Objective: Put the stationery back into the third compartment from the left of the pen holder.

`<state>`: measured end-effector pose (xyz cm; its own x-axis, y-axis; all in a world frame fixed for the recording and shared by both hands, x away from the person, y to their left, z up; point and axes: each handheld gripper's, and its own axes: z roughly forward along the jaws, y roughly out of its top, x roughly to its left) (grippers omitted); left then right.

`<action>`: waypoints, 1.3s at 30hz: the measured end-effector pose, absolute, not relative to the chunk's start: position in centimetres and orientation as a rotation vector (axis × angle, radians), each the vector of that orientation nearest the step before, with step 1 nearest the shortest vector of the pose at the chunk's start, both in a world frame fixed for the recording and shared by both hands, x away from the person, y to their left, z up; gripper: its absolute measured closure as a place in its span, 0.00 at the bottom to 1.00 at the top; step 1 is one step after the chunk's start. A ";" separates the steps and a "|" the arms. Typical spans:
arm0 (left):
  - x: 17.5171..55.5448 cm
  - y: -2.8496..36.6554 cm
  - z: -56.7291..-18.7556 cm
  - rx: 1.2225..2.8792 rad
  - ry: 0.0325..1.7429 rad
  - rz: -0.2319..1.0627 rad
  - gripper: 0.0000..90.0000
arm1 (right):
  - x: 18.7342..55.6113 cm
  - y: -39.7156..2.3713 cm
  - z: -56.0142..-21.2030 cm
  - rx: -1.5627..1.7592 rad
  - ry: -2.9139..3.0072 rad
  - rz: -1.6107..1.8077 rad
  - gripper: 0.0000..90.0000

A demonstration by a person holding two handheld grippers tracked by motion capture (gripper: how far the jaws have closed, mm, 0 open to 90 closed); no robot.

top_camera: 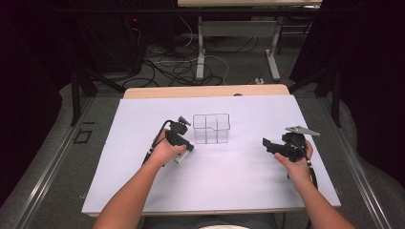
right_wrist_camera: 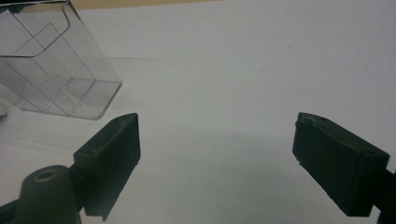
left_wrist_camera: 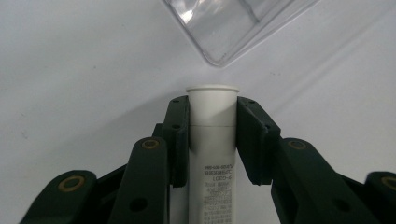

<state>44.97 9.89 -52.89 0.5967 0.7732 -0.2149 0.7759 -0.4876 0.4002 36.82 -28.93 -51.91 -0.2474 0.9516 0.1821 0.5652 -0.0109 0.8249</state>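
A white plastic tube [left_wrist_camera: 212, 140] with printed text on its side and a flat rim lies on the white sheet. My left gripper [left_wrist_camera: 212, 105] is shut on it, a pad pressing each side just below the rim. From above, the tube [top_camera: 180, 157] sticks out under my left hand and the left gripper [top_camera: 185, 146] points toward a clear divided container [top_camera: 211, 128], whose corner [left_wrist_camera: 229, 23] is just ahead of the tube. My right gripper [right_wrist_camera: 217, 140] stands open over bare sheet with nothing between its pads, right of the container [right_wrist_camera: 51, 79].
The white sheet [top_camera: 215, 186] covers a wooden table whose far edge [top_camera: 205, 90] shows beyond it. My right gripper [top_camera: 268, 143] rests low at the sheet's right side. Cables and table legs lie on the floor behind.
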 end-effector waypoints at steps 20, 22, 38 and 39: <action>42.8 11.6 -50.8 2.141 1.159 0.057 0.74 | 36.8 -28.8 -51.9 1.555 1.828 1.196 0.16; 42.5 11.8 -50.5 2.109 1.146 0.066 0.75 | 36.7 -28.8 -51.9 1.550 1.830 1.203 0.16; 40.7 12.7 -48.5 1.907 1.071 0.142 0.74 | 36.5 -25.8 -50.8 1.484 1.939 1.264 0.16; 40.6 12.8 -48.3 1.897 1.070 0.143 0.74 | 36.5 -25.5 -50.7 1.496 1.944 1.275 0.16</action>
<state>40.59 12.83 -48.35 0.6150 0.7242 -0.3119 0.6170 -0.1957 0.7622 36.54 -25.53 -50.72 -0.3647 0.9040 0.2230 0.5646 0.0243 0.8250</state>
